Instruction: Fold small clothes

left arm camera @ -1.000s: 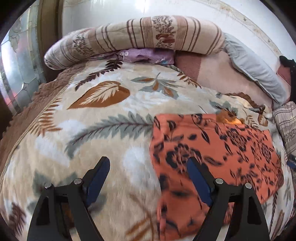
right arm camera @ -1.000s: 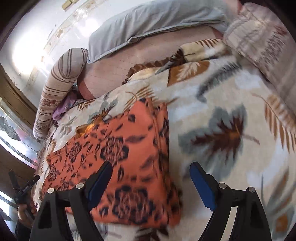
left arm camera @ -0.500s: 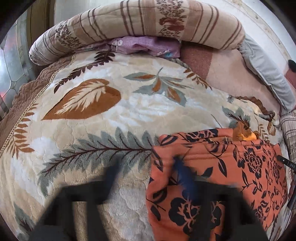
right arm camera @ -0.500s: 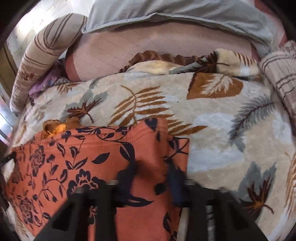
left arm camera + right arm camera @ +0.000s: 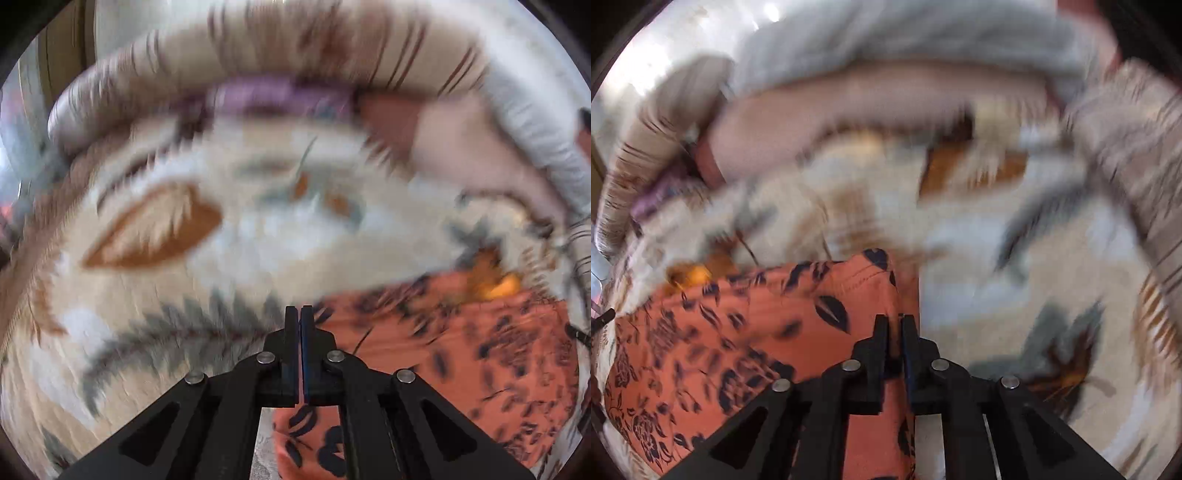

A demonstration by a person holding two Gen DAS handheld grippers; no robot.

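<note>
An orange garment with a dark floral print (image 5: 461, 354) lies on a cream leaf-patterned blanket (image 5: 221, 258). In the left wrist view my left gripper (image 5: 299, 314) is shut at the garment's left edge, with cloth hanging below its jaws. In the right wrist view my right gripper (image 5: 895, 325) is shut on the same orange garment (image 5: 757, 332) at its right corner, and a strip of cloth shows between the jaws. Both views are blurred by motion.
A striped bolster (image 5: 295, 48) and a purple cloth (image 5: 277, 96) lie at the head of the bed. A grey pillow (image 5: 905, 37) and pink sheet (image 5: 868, 107) lie beyond the blanket. A striped cushion (image 5: 1137, 140) is at the right.
Both grippers went from open above the garment to shut on its edges. The cameras are now moving fast and the garment's corners have lifted.
</note>
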